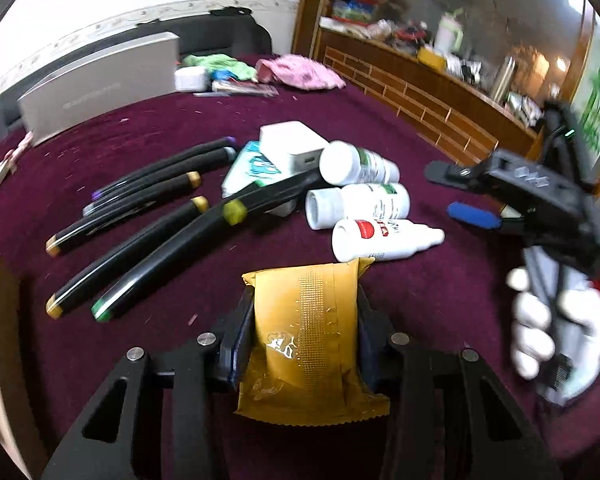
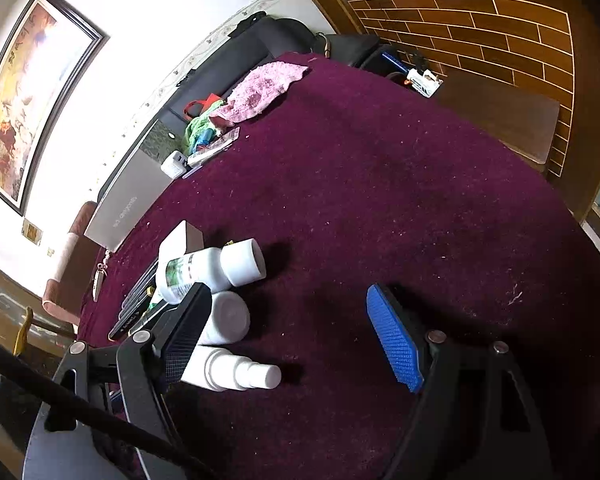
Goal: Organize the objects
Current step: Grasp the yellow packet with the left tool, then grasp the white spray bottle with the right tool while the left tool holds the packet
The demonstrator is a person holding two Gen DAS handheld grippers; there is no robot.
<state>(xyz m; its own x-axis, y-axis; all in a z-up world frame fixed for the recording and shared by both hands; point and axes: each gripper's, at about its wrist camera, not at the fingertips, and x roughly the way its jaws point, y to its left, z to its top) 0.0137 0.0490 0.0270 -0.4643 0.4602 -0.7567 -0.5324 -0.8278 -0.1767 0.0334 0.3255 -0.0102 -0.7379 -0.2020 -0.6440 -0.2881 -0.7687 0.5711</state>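
A round table covered in deep maroon velvety cloth (image 2: 380, 184) carries everything, and at its far edge a flat silver-grey box (image 1: 100, 84) stands on its side against a dark sofa back (image 1: 220, 34). Beside the box lie a crumpled pink towel (image 2: 260, 90), a bunched green cloth (image 1: 220, 65) and a small white charger block (image 2: 174, 163). A large framed painting in warm yellows and reds (image 2: 24, 92) hangs on the white wall, and a brown wooden cabinet with a brick-pattern front (image 1: 420, 96) has a cluttered shelf along its top (image 1: 380, 16).
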